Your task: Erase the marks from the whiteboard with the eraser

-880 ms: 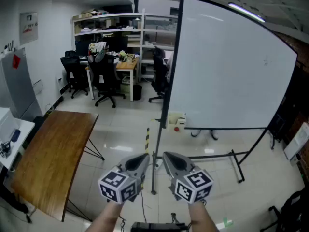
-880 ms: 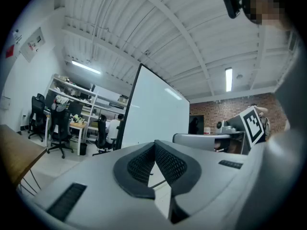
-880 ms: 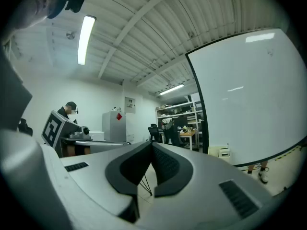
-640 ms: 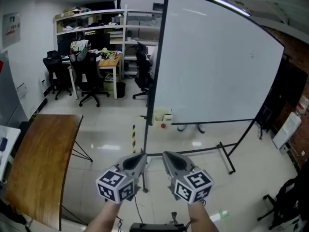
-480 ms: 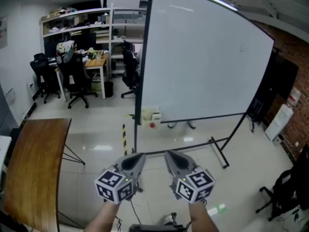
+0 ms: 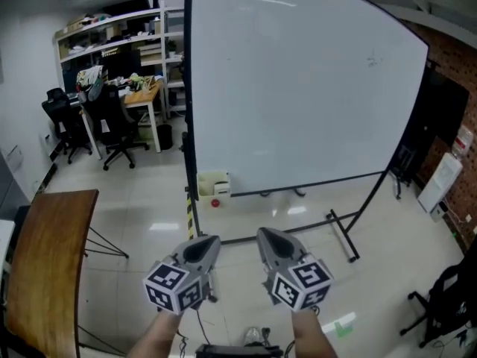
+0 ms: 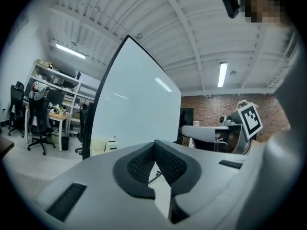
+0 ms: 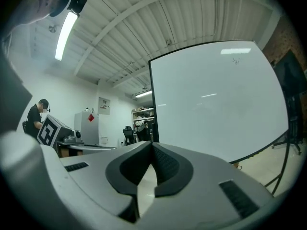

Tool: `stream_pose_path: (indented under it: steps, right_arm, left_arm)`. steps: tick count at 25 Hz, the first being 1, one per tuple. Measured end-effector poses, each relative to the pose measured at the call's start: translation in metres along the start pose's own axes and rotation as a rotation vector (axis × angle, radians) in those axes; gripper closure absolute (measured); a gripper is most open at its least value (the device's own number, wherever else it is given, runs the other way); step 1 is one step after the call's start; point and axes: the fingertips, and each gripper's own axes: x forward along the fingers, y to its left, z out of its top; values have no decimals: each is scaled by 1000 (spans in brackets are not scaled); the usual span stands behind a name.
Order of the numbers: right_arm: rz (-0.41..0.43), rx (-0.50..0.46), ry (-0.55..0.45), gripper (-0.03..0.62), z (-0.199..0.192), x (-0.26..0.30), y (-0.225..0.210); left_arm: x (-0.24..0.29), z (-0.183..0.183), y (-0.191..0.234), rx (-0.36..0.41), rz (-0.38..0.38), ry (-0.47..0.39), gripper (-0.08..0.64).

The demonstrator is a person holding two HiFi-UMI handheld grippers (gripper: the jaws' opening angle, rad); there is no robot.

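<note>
Whiteboard — well beyond left claw and right claw

The left gripper and right gripper are smooth grey shells tapering to a point, their jaws lined with black ribbed pads and flanked by dark rectangular slots. Each carries a white cube printed with black square markers.

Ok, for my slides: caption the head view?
Left gripper and right gripper, jaws shut and empty, face a large whiteboard in an office.
</note>
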Motion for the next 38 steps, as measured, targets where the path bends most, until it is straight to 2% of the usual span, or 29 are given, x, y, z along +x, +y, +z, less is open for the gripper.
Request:
stream_pose_path:
  steps: [5,9,14,21,31,34,38]
  right_arm:
    - [94,-15,22,595,6,28,-47]
    - [154,-20,25,595,12,46,-65]
    - [185,-11,25,595,13,63,-77]
    - [175,-14,48,595,7,86,-89]
    - [116,-42,115,595,-15,145,-93]
    - [88,-35,143,595,-27,160,-88]
    - [43,-44,137,595,-19,176,-94]
  left_arm:
    - [48,6,7,3,102,5,566]
    - [63,12,15,-2,166,8,566]
    - [74,12,25,-6,211,31,566]
    - [96,12,45,-12,218,23,566]
    - [115,4,108,-38,227,13,566]
    - [120,-4,125,-46,207,40,566]
    - [134,-2,139,-47,171,44,566]
